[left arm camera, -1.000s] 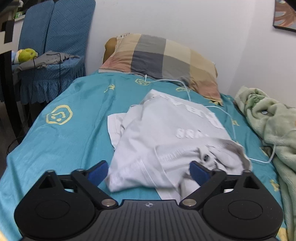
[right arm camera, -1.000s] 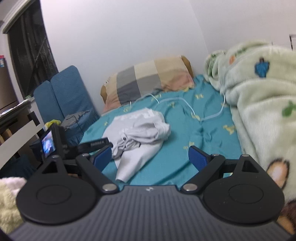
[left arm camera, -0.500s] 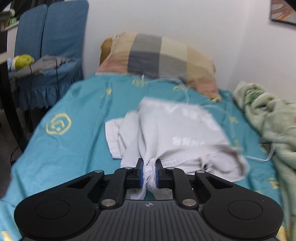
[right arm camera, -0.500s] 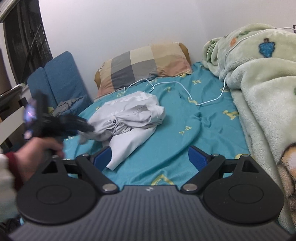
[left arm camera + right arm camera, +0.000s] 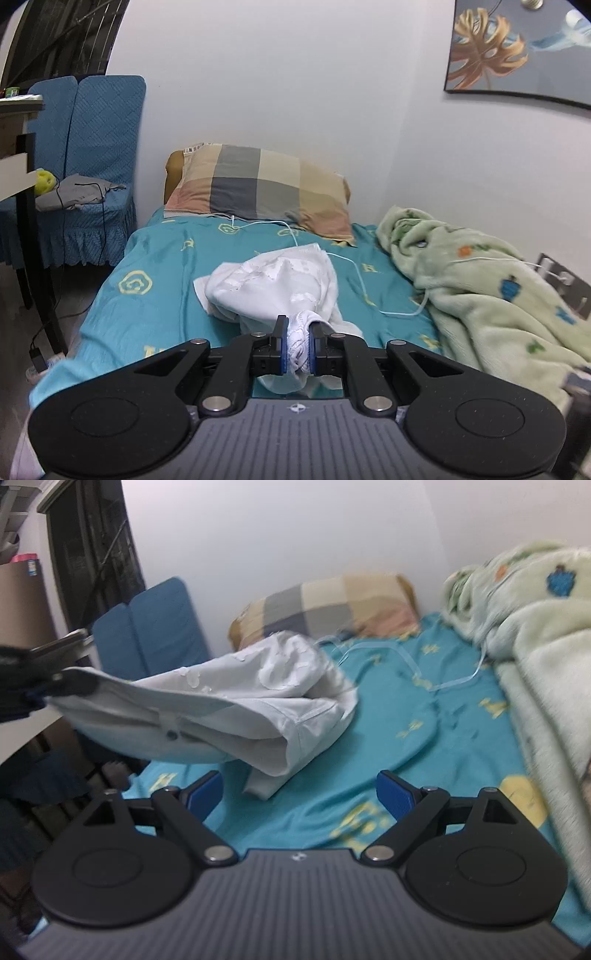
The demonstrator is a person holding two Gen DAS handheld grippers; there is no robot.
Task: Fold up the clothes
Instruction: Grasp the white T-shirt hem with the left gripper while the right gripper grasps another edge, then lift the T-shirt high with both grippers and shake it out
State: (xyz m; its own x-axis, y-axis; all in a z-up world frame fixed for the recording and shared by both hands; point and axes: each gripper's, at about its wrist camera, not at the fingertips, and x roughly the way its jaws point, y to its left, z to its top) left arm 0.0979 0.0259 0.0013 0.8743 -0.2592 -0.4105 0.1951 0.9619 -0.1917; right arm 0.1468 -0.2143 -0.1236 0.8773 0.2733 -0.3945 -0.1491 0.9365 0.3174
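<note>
Left tool [image 5: 297, 345] pinched a bunched edge of the white garment [image 5: 280, 288], lifting its near end off the teal bed [image 5: 162, 295]. Right tool [image 5: 299, 794] was spread wide, holding nothing, right of the garment.

readable text: none | white garment [image 5: 280, 284]: print too blurred to read | bedsheet [image 5: 155, 302]: yellow marks, illegible
</note>
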